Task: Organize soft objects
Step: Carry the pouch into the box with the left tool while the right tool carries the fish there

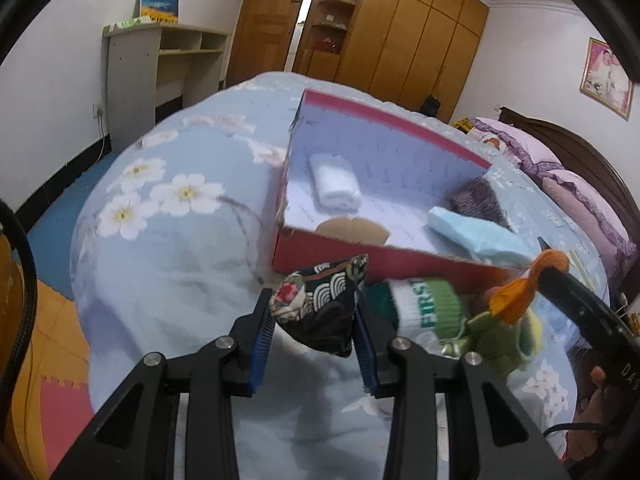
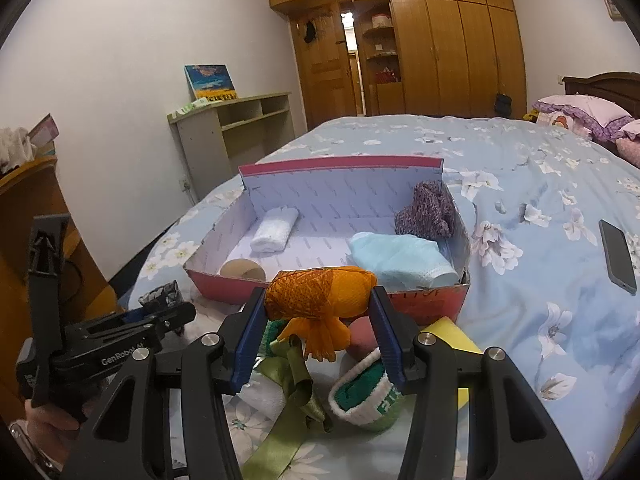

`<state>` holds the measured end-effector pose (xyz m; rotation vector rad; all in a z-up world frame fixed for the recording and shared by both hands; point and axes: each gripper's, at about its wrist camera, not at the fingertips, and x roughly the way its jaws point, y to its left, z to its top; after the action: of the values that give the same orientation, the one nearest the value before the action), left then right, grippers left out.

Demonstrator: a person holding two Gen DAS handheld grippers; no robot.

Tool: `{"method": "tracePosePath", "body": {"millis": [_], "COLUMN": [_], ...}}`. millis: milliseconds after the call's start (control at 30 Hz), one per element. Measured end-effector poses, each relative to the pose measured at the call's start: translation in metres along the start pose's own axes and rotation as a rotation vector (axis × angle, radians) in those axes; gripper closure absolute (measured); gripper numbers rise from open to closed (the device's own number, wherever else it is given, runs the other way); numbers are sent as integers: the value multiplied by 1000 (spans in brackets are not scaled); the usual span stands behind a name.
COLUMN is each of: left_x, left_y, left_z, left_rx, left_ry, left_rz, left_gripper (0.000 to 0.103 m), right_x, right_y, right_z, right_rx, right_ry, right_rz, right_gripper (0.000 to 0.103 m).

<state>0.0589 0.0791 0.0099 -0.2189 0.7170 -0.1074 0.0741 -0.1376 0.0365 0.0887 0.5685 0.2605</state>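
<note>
Nearest the lens in left wrist view, left tongs (image 1: 316, 318) are clenched on a dark patterned beanbag (image 1: 318, 304), blue pads pressing both sides, bag lifted off the bed w/ its lower corner hanging free. At 3 o'clock of it, a green-and-white sock roll (image 1: 428, 310) lies on the bed (image 1: 160, 280), w/ a green ribbon piece (image 1: 496, 340) beside it. Right tongs (image 2: 318, 300) grasp an orange mesh bundle (image 2: 320, 294) between the pads, frilled tail dangling below. Under them: sock roll, green ribbon, a pink item and a yellow item, all on the blue floral bedspread. Further out at 12 o'clock, a red cardboard box (image 2: 224, 284) sits on the bed, holding a white rolled towel (image 2: 276, 228) at back left, tan round item (image 2: 242, 270) at front left, light blue cloth (image 2: 400, 256) at front right, purple knit piece (image 2: 428, 210) at back right. Dark phone (image 2: 618, 256) lies on bed at 3 o'clock, well apart from box. Far end: wooden wardrobe (image 2: 440, 40).
</note>
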Motion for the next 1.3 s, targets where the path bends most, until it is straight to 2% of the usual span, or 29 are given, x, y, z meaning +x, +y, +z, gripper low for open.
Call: {"method": "tracePosePath", "body": {"millis": [233, 700, 1000, 1300], "left_x": [-10, 9, 34, 63], "left_y": [-9, -20, -29, -29], "left_z": [18, 62, 76, 79], "left_rx": [31, 57, 86, 83], "left_ry": [-35, -52, -32, 9], "left_rz": [5, 11, 16, 44], "left_gripper": [64, 64, 64, 64], "right_x": [-8, -16, -22, -25], "right_y": [-3, -14, -20, -25], "right_z": [1, 8, 12, 29], "right_rx": [9, 32, 46, 6], "right_ry": [-30, -75, -101, -147], "right_rz": [18, 11, 5, -24], "right_gripper": [51, 51, 51, 51]}}
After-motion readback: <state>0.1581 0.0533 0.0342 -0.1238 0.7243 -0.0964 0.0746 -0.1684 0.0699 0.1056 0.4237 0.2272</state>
